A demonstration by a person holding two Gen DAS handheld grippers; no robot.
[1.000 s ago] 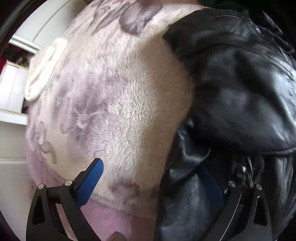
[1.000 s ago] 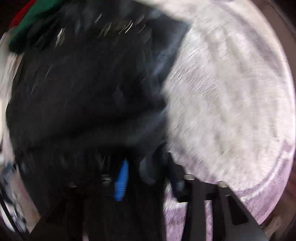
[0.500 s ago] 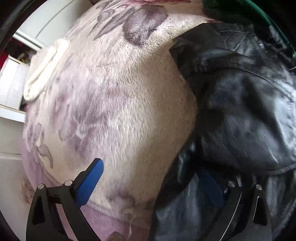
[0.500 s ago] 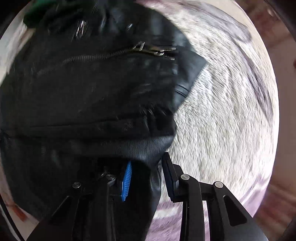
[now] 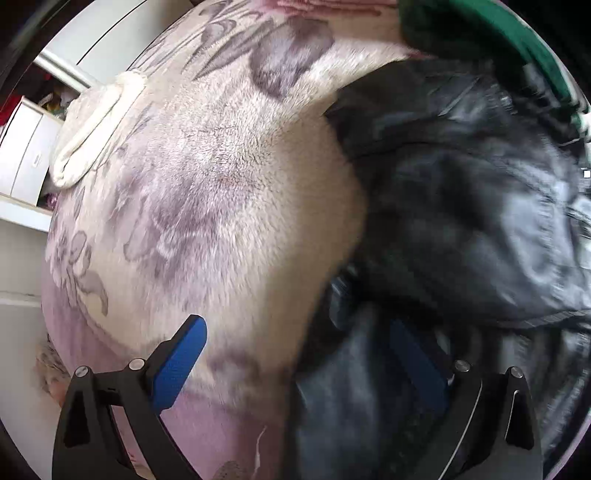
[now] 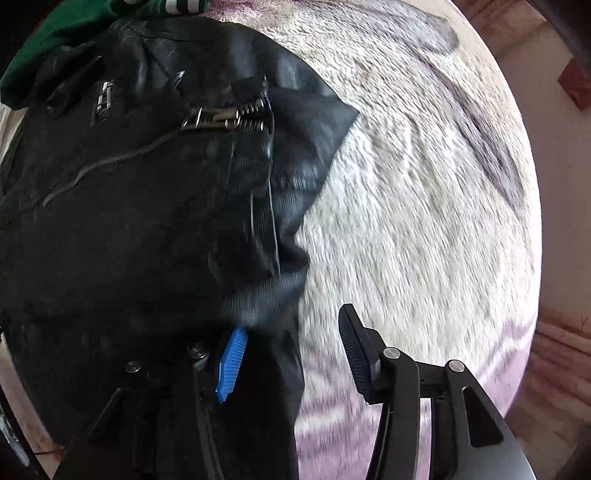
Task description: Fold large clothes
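A black leather jacket [image 5: 461, 221] with a metal zipper lies bunched on a fuzzy cream and lilac floral blanket [image 5: 207, 192]. In the right wrist view the jacket [image 6: 147, 206] fills the left half, its zipper near the top. My left gripper [image 5: 299, 354] is open wide, its right finger over the jacket's lower edge, its left finger over the blanket. My right gripper [image 6: 291, 354] is open, with a jacket flap hanging between its pads; the left blue pad [image 6: 231, 365] lies against the leather.
A green garment [image 5: 480, 33] lies beyond the jacket; it also shows at top left in the right wrist view [image 6: 66, 29]. A cream rolled cloth [image 5: 96, 129] rests on the blanket's left side. White drawers [image 5: 26, 147] stand at far left. The blanket [image 6: 424, 221] spreads right.
My right gripper has opened from its grip on the jacket's edge. Both grippers have pulled back a little, so more jacket and the green garment show.
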